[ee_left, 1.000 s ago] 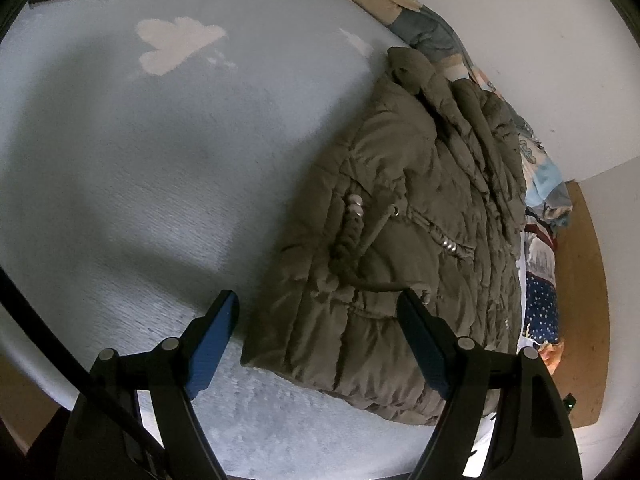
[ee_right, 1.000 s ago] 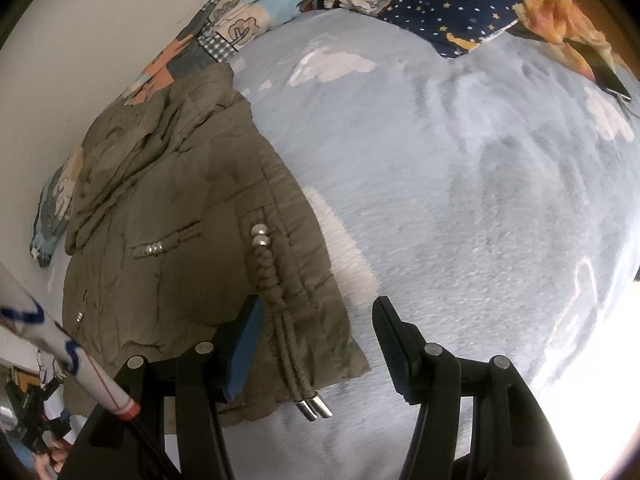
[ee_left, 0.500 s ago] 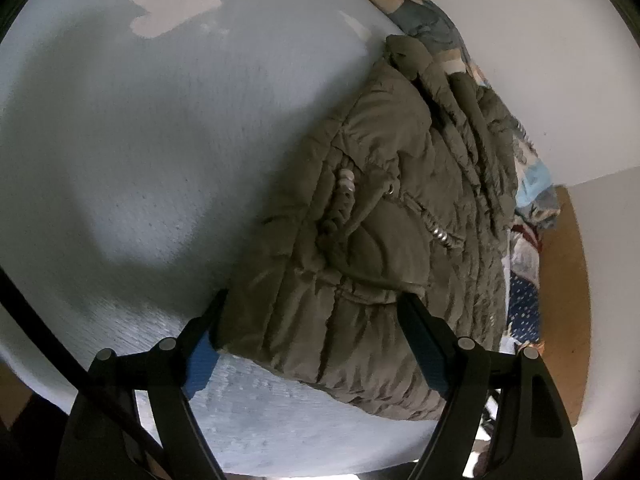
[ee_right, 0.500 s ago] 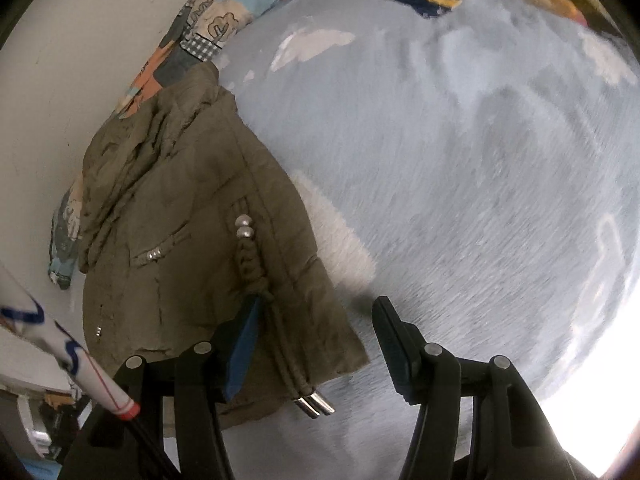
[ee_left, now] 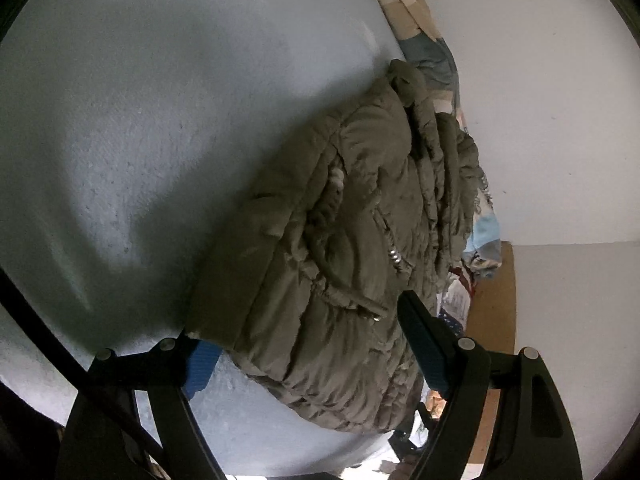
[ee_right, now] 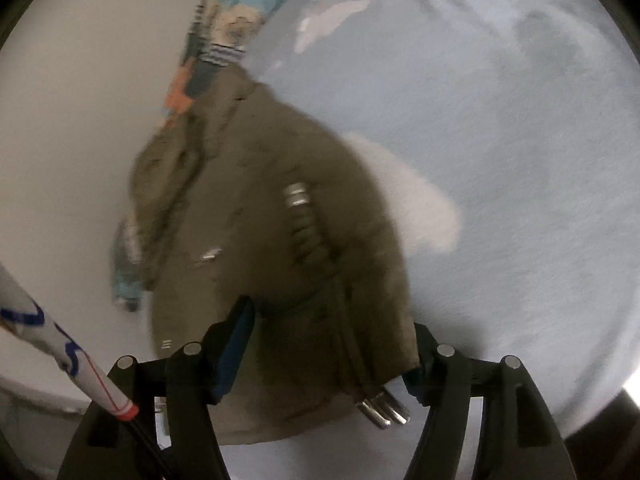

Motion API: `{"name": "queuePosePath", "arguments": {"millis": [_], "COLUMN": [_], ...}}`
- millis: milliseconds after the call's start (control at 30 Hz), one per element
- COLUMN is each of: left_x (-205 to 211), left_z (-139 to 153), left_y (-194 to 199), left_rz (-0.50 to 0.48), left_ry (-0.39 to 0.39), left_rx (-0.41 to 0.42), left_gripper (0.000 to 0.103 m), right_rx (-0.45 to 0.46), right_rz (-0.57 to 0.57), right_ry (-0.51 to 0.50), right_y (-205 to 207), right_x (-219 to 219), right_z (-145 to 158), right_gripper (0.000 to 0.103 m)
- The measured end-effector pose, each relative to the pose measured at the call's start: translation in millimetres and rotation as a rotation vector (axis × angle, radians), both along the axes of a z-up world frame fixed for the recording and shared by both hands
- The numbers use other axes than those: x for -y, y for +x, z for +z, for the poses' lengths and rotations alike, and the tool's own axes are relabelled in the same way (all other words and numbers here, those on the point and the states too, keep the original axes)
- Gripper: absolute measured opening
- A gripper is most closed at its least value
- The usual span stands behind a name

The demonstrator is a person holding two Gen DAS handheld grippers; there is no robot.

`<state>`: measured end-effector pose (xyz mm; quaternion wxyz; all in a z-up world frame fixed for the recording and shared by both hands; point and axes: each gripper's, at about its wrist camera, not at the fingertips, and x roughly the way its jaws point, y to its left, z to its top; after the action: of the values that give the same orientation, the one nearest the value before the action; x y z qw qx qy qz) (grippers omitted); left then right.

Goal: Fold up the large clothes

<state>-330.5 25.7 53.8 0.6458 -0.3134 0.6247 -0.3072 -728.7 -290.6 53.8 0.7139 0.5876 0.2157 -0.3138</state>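
on a pale blue fleece bed (ee_left: 140,160), a folded olive quilted jacket (ee_left: 344,240) lengthwise between both grippers' jaws: left gripper (ee_left: 308,354) apart, right gripper (ee_right: 332,354) opening, neither clamped.

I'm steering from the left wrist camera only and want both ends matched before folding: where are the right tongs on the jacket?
Observer: The right tongs straddle the jacket at its hem corner. They are opening, with the fabric between them unpinched.
Operator: Anything dangling there?
Observer: Metal cord tips lie past the hem, between the tongs.
Operator: What's beside that corner?
Observer: A white patch on the blue blanket.
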Motion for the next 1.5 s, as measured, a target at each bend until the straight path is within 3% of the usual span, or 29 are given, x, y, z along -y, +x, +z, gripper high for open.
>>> {"name": "queuePosePath", "arguments": {"millis": [67, 167, 300, 367, 433, 533, 767, 967, 1500], "left_x": [7.2, 33.1, 57.9, 68.1, 74.0, 84.3, 112.1, 124.5, 128.0], "left_z": [5.4, 23.2, 36.5, 36.5, 32.1, 32.3, 46.1, 48.1, 47.8], "left_y": [-1.2, -10.5, -22.7, -27.8, -29.3, -36.7, -70.7, -79.9, -86.2], "left_rz": [-0.042, -0.136, -0.21, -0.231, -0.242, -0.253, -0.348, -0.385, -0.412], "left_ry": [0.058, 0.193, 0.31, 0.39, 0.441, 0.516, 0.708, 0.773, 0.819], "left_rx": [0.06, 0.234, 0.383, 0.44, 0.459, 0.525, 0.808, 0.905, 0.968], "left_gripper": [0.081, 0.081, 0.08, 0.075, 0.074, 0.072, 0.061, 0.057, 0.057], "right_rx": [-0.02, -0.083, -0.031, -0.023, -0.082, -0.161, -0.172, -0.208, -0.254], "right_rz": [0.015, 0.021, 0.065, 0.096, 0.121, 0.12, 0.109, 0.15, 0.167], "right_ry": [-0.028, -0.02, -0.074, -0.143, -0.19, -0.152, -0.137, -0.181, -0.207], "right_y": [6.3, 11.9, 20.1, 24.0, 32.3, 37.3, 44.5, 46.2, 51.2], "right_x": [-1.4, -1.6, -3.8, -7.5, -9.9, -9.7, -5.3, -6.6, -6.3], "right_z": [2.3, -7.2, 3.1, 14.9, 18.6, 2.0, -7.4, 1.0, 0.4], "right_gripper": [0.068, 0.06, 0.035, 0.032, 0.032, 0.032, 0.041, 0.034, 0.034]}}
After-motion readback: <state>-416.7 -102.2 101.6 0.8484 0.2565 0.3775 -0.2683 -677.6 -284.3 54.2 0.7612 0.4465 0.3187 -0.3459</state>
